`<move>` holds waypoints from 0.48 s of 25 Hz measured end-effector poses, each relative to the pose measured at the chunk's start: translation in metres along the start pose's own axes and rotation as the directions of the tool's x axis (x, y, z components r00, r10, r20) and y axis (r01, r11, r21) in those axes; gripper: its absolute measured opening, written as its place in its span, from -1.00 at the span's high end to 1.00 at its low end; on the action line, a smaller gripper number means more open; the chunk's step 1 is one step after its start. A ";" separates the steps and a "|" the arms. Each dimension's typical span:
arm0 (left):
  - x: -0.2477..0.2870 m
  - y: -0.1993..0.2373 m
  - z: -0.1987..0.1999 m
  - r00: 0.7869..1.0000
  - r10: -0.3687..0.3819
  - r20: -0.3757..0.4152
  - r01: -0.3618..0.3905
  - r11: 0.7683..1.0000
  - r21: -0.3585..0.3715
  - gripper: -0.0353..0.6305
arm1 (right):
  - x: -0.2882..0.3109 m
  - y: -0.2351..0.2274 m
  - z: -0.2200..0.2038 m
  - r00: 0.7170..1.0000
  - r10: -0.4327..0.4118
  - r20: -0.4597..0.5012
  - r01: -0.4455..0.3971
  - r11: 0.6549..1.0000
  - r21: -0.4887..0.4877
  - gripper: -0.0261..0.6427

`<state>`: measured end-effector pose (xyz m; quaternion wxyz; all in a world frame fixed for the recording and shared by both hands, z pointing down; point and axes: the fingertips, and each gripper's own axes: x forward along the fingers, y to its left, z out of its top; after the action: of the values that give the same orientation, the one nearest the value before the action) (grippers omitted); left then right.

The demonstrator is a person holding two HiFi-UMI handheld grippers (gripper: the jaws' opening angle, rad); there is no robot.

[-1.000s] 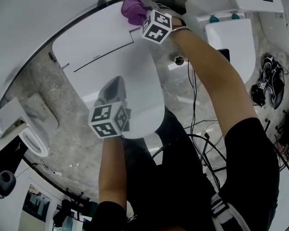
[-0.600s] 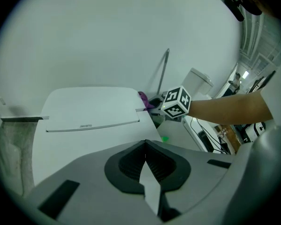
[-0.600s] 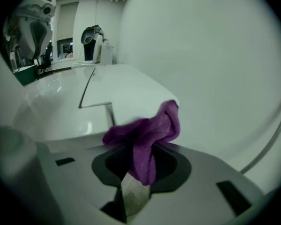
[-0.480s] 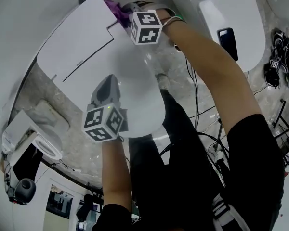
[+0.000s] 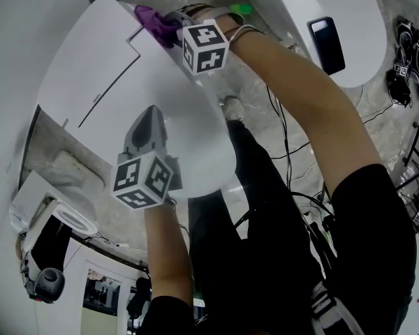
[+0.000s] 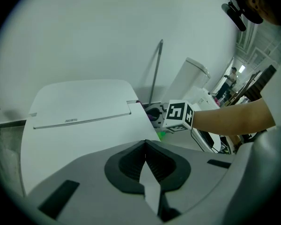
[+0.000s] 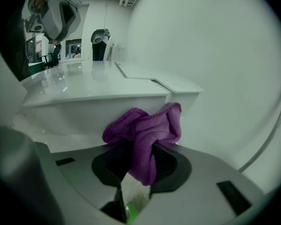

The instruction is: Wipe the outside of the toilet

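Observation:
A white toilet point(image 5: 105, 68) with its lid down fills the upper left of the head view; its tank top point(image 6: 79, 109) and lid point(image 7: 84, 86) also show in both gripper views. My right gripper point(image 7: 140, 161) is shut on a purple cloth point(image 7: 145, 130), and the cloth point(image 5: 153, 21) presses against the toilet's right side by the tank. My left gripper point(image 5: 148, 125) hovers over the lid's front part, its jaws closed together with nothing between them point(image 6: 146, 161).
A second white toilet point(image 5: 335, 19) stands to the right with a black phone point(image 5: 326, 35) on its lid. Cables point(image 5: 293, 180) run over the marble floor. A metal pipe point(image 6: 155, 71) rises along the white wall behind the tank.
The right gripper and cloth have moved along the toilet's right side by the tank. The head view has shifted, so the toilet sits further left. The left gripper keeps its place over the lid.

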<state>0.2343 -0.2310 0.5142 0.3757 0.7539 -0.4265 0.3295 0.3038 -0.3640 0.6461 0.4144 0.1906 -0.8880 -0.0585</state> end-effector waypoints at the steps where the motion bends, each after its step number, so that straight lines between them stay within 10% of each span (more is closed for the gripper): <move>1: 0.001 0.000 -0.001 1.000 -0.002 0.001 0.002 1.000 0.000 0.87 | -0.001 0.005 -0.002 1.000 0.003 0.002 -0.003 1.000 0.004 0.61; 12: 0.004 -0.002 -0.024 1.000 -0.021 -0.020 0.021 0.999 0.025 0.87 | -0.015 0.063 -0.019 0.999 0.039 -0.022 -0.038 0.998 0.044 0.61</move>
<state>0.2338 -0.2114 0.5293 0.3738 0.7597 -0.4108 0.3382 0.3088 -0.2995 0.6641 0.4214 0.1830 -0.8878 -0.0291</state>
